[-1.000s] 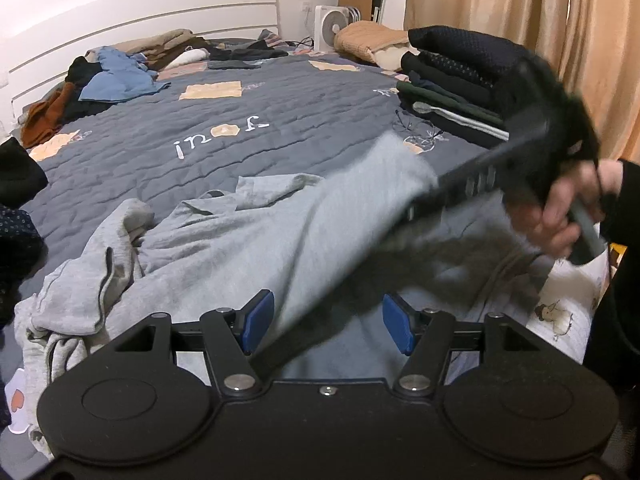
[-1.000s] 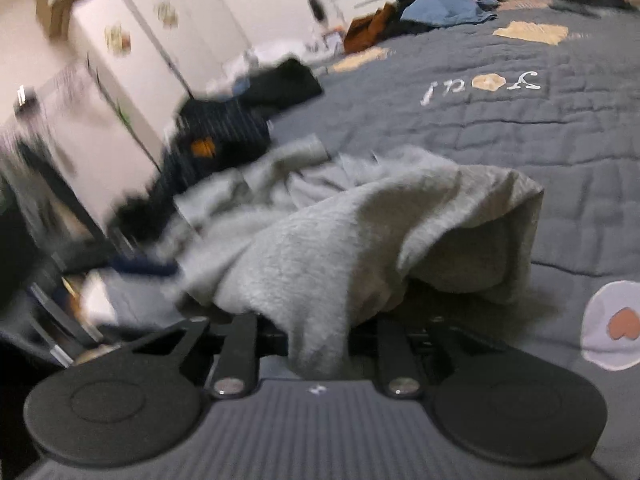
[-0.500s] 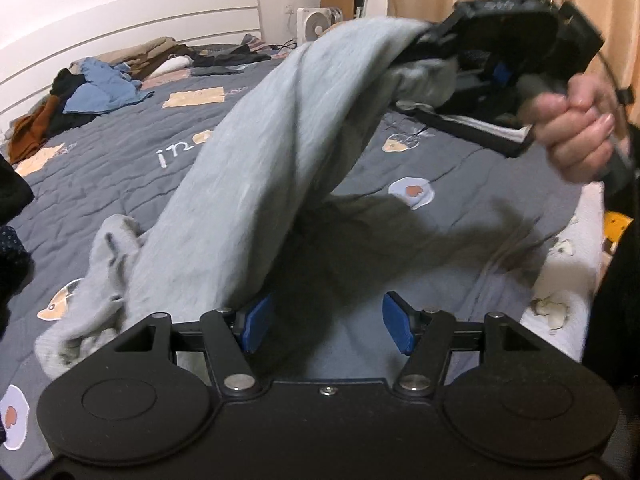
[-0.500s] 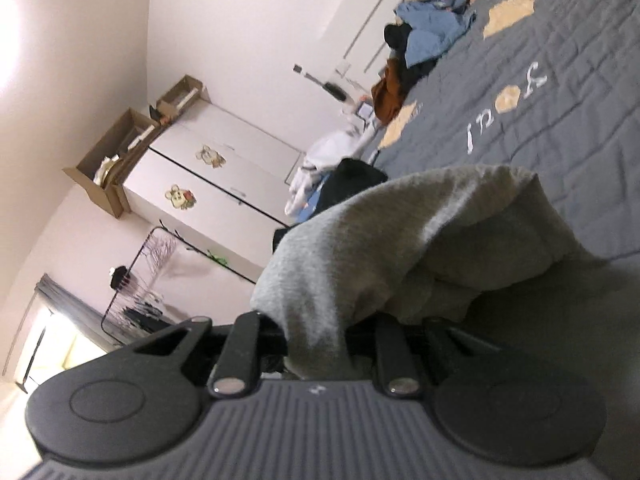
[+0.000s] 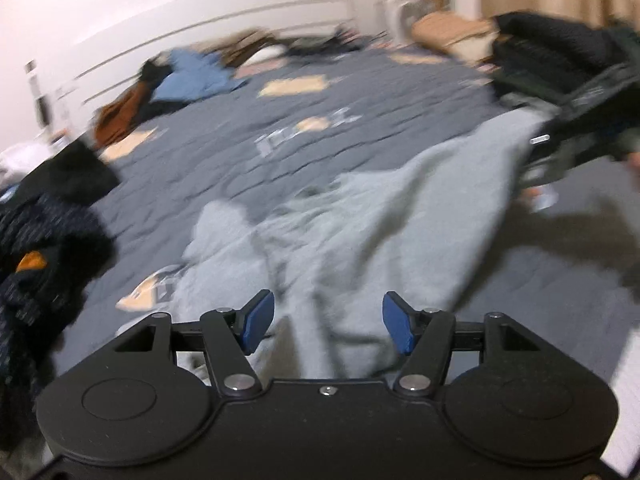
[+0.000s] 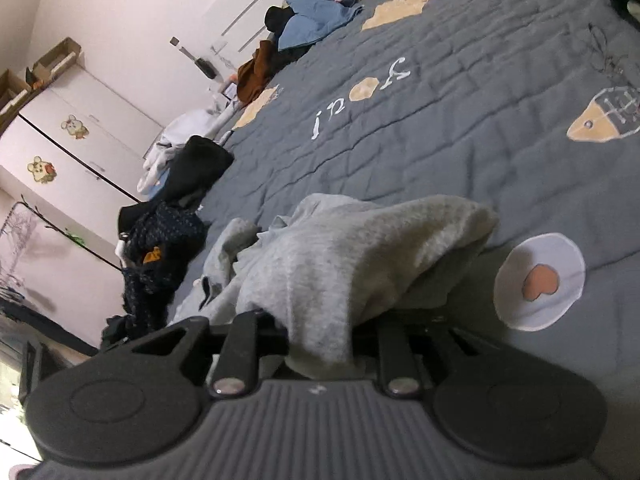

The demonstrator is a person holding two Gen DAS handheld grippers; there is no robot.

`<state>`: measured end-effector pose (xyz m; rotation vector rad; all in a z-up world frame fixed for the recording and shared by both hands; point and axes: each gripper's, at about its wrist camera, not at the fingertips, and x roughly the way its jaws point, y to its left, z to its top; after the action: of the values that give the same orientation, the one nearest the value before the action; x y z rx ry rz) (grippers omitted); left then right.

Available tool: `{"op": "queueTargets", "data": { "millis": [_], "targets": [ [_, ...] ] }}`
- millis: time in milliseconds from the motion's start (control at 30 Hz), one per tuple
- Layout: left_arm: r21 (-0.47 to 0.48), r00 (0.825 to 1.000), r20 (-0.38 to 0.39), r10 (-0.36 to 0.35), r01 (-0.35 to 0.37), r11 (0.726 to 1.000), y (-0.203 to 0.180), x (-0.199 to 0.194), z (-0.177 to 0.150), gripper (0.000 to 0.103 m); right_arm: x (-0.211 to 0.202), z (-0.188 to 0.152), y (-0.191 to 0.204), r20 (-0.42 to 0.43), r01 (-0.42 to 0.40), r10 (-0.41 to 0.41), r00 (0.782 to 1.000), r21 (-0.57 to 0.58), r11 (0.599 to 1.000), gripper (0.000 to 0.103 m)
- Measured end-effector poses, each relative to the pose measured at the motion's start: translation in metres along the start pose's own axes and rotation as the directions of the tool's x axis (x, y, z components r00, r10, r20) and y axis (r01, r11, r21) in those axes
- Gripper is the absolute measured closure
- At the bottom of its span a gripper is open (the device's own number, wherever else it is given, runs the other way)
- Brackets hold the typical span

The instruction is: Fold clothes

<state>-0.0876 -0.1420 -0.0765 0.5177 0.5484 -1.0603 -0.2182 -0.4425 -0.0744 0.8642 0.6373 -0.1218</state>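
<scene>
a grey garment [image 5: 384,216] is spread on the dark quilt [image 5: 360,92] of the bed, its long axis running from the near left, where one end lies bunched by the pile of dark clothes [image 5: 44,248], up toward the far right, where the other end is lifted by the right gripper [image 5: 576,132]. the left wrist view is blurred, so finer folds cannot be told.

the left gripper [image 5: 328,328] is held low over the near part of the garment, tilted down toward the bed. its blue pads [image 5: 258,320] are set wide apart, with grey cloth lying under the gap and nothing pinched between them.

in the right wrist view the right gripper [image 6: 320,340] is seen rolled to one side, so the bed looks slanted. a thick bunch of the garment [image 6: 360,256] is draped over its fingers and gathered between them; the jaws are opening, with the cloth still between them, and the pads themselves are hidden by the fabric. a fried-egg patch [image 6: 538,282] on the quilt lies just beside that bunch.
</scene>
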Motion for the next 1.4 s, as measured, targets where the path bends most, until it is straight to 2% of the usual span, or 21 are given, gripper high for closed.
{"op": "queueTargets", "data": {
  "millis": [67,133,200,233,367,500,567,600,633,733,867,933,1000,1067,1133,1167,1233,1300,1367,1400],
  "targets": [
    [0.053,0.996,0.048,-0.076,0.074,0.996,-0.013,-0.011,0.001,0.044,0.000,0.000,-0.001,0.002,-0.008,0.008,1.000,-0.002,1.000,0.081],
    [0.113,0.984,0.080,-0.159,0.149,0.982,-0.026,-0.019,-0.001,0.045,0.000,0.001,-0.001,0.005,-0.016,0.016,1.000,0.006,1.000,0.081],
    [0.147,0.982,0.056,-0.182,0.172,0.974,-0.037,-0.014,-0.003,0.051,0.000,0.000,0.000,0.006,-0.022,0.022,1.000,0.010,1.000,0.081],
    [0.168,0.985,0.041,-0.167,0.158,0.973,-0.042,-0.008,-0.005,0.054,0.000,0.001,0.001,0.006,-0.024,0.024,1.000,0.010,1.000,0.081],
    [0.236,0.998,-0.025,-0.064,0.068,0.969,-0.056,0.023,-0.012,0.055,-0.008,0.001,0.006,0.008,-0.049,0.048,0.999,0.014,0.999,0.081],
    [0.316,0.997,-0.073,0.036,-0.011,0.949,-0.063,0.048,-0.022,0.054,-0.011,0.002,0.005,0.009,-0.072,0.072,0.997,0.022,0.997,0.081],
    [0.343,0.994,-0.090,0.057,-0.022,0.939,-0.062,0.052,-0.026,0.066,-0.011,0.002,0.004,0.007,-0.073,0.073,0.997,0.026,0.997,0.081],
    [0.352,0.993,-0.097,0.066,-0.028,0.936,-0.061,0.053,-0.026,0.079,-0.011,0.002,0.003,0.004,-0.073,0.073,0.997,0.028,0.997,0.081],
    [0.350,0.992,-0.100,0.074,-0.035,0.936,-0.058,0.053,-0.025,0.087,-0.011,0.002,0.002,0.003,-0.071,0.071,0.997,0.027,0.997,0.081],
    [0.278,0.995,-0.086,0.047,-0.021,0.960,-0.043,0.044,-0.014,0.093,-0.013,0.001,0.000,0.006,-0.070,0.070,0.998,0.031,0.997,0.081],
    [0.143,1.000,0.005,0.007,-0.008,0.990,-0.016,0.014,0.003,0.095,-0.020,0.004,-0.005,0.034,-0.085,0.083,0.996,0.055,0.995,0.081],
    [0.033,0.997,0.062,-0.040,0.038,0.999,0.002,-0.001,0.013,0.095,-0.023,0.005,-0.007,0.049,-0.097,0.094,0.994,0.067,0.993,0.081],
    [-0.067,0.987,0.119,-0.108,0.116,0.991,0.021,-0.014,0.020,0.096,-0.024,0.006,-0.007,0.056,-0.115,0.111,0.992,0.074,0.991,0.081],
    [-0.129,0.969,0.185,-0.164,0.189,0.973,0.033,-0.028,0.022,0.098,-0.026,0.007,-0.007,0.060,-0.137,0.133,0.989,0.079,0.987,0.081],
    [-0.179,0.934,0.267,-0.237,0.290,0.940,0.046,-0.040,0.022,0.103,-0.028,0.009,-0.008,0.070,-0.165,0.159,0.985,0.090,0.982,0.081],
    [-0.201,0.906,0.324,-0.273,0.348,0.916,0.052,-0.047,0.022,0.103,-0.030,0.010,-0.008,0.078,-0.179,0.172,0.982,0.097,0.979,0.081],
    [-0.220,0.881,0.381,-0.281,0.382,0.898,0.057,-0.056,0.025,0.103,-0.031,0.012,-0.010,0.085,-0.188,0.180,0.980,0.105,0.976,0.081],
    [-0.204,0.901,0.356,-0.248,0.334,0.920,0.053,-0.054,0.027,0.103,-0.030,0.013,-0.011,0.085,-0.183,0.174,0.981,0.109,0.977,0.081],
    [-0.187,0.930,0.291,-0.226,0.287,0.940,0.043,-0.042,0.027,0.103,-0.026,0.011,-0.010,0.075,-0.156,0.149,0.986,0.101,0.983,0.081],
    [-0.145,0.944,0.249,-0.216,0.256,0.956,0.033,-0.037,0.026,0.103,-0.024,0.009,-0.010,0.071,-0.145,0.138,0.988,0.097,0.985,0.081]
  ]
}}
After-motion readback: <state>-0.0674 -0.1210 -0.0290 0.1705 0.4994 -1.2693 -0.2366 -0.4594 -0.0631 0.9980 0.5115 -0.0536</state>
